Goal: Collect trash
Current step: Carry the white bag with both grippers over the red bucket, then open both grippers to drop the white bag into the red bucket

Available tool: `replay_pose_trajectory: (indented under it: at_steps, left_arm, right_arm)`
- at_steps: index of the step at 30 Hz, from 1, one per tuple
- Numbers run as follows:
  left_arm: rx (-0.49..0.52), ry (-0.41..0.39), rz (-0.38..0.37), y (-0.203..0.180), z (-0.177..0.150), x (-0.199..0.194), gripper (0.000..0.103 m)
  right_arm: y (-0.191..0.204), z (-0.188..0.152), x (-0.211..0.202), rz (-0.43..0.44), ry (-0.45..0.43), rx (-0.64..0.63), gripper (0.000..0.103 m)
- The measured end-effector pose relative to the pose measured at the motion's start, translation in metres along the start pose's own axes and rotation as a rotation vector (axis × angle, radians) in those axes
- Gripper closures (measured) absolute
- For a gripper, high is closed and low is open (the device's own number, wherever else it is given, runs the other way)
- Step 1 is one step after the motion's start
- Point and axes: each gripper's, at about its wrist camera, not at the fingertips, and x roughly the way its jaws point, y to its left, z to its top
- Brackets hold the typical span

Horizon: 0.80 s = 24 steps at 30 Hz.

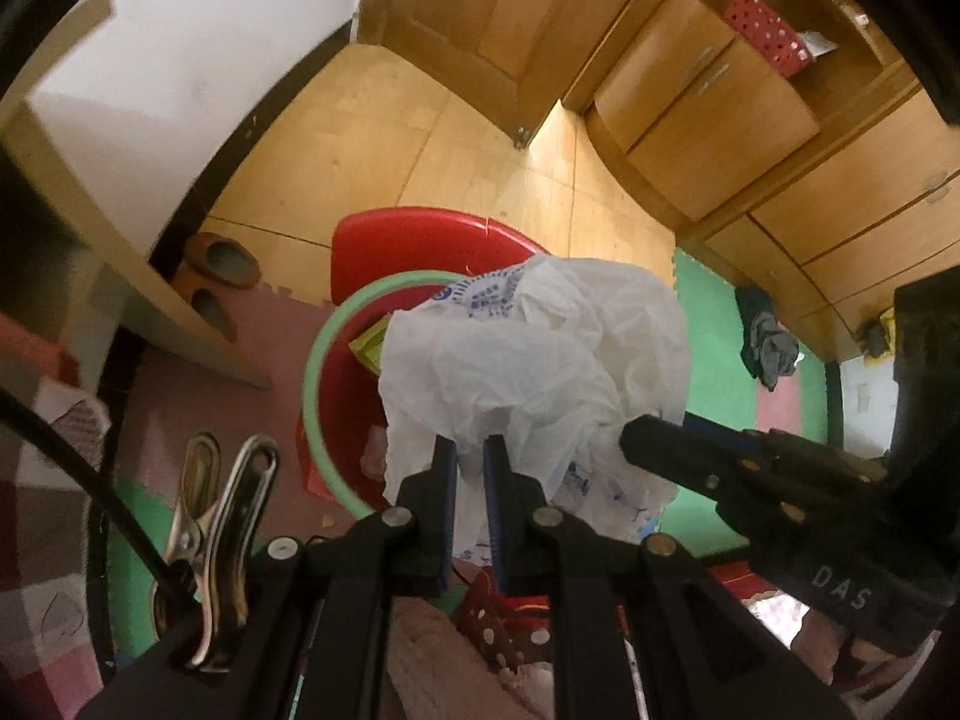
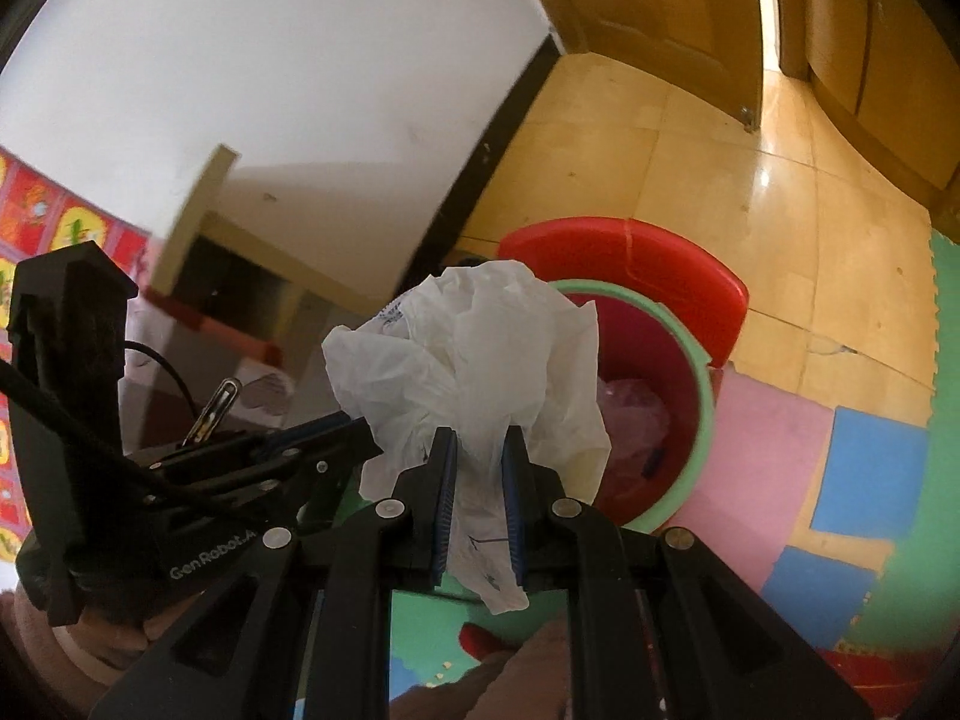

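Both tools grip one crumpled white plastic bag (image 1: 534, 360), holding it in the air just above the open mouth of a red trash bin (image 2: 654, 360). In the left wrist view, the left tool (image 1: 469, 450) has its blue-padded fingers drawn narrow around a fold at the lower edge of the bag, while the right tool (image 1: 648, 429) reaches in from the right and meets the bag's lower right side. In the right wrist view, the right tool (image 2: 480, 444) pinches a hanging tail of the same bag between its pads, and the left tool (image 2: 354, 426) enters from the left, its tip against the bag.

The bag carries blue printing (too creased to read) on its upper left and lower parts. The bin has a pale green rim (image 1: 312, 372) and a red lid (image 1: 420, 240) standing open behind it; inside lie a pinkish scrap (image 2: 636, 414) and a yellow-green wrapper (image 1: 372, 348). The bin stands where coloured foam floor mats (image 2: 780, 438) meet the wooden floor (image 1: 372, 138).

A pair of brown slippers (image 1: 219, 276) sits under a low shelf by the white wall (image 2: 240, 60). A red perforated basket (image 1: 765, 30) rests on a wooden cabinet, and a dark bundle of cloth (image 1: 765, 336) lies on the green mat. A metal clip (image 1: 222, 516) is fixed to the left tool's body.
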Motion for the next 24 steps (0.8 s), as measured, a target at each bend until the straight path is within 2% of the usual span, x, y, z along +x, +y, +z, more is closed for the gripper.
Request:
replay_pose_trajectory:
  at_steps: [7, 10, 14, 17, 21, 24]
  left_arm:
    - [0.004, 0.030, 0.048, -0.004, 0.015, 0.039, 0.094]
    - [0.002, 0.034, 0.074, -0.002, 0.017, 0.042, 0.094]
    - [0.000, 0.040, 0.087, -0.002, 0.019, 0.039, 0.085]
    - [-0.007, 0.034, 0.091, -0.007, 0.020, 0.033, 0.084]
    - [-0.022, 0.022, 0.087, -0.006, 0.019, 0.023, 0.078]
    - [-0.028, 0.018, 0.087, -0.007, 0.018, 0.018, 0.078]
  right_arm:
    - [-0.023, 0.005, 0.031, -0.062, 0.023, 0.020, 0.087]
    - [-0.033, 0.004, 0.044, -0.070, 0.042, 0.038, 0.087]
    - [-0.038, 0.005, 0.056, -0.076, 0.059, 0.046, 0.087]
    - [-0.039, 0.007, 0.060, -0.068, 0.067, 0.046, 0.086]
    - [-0.039, 0.010, 0.060, -0.100, 0.061, 0.039, 0.070]
    - [-0.038, 0.010, 0.057, -0.105, 0.057, 0.039, 0.069]
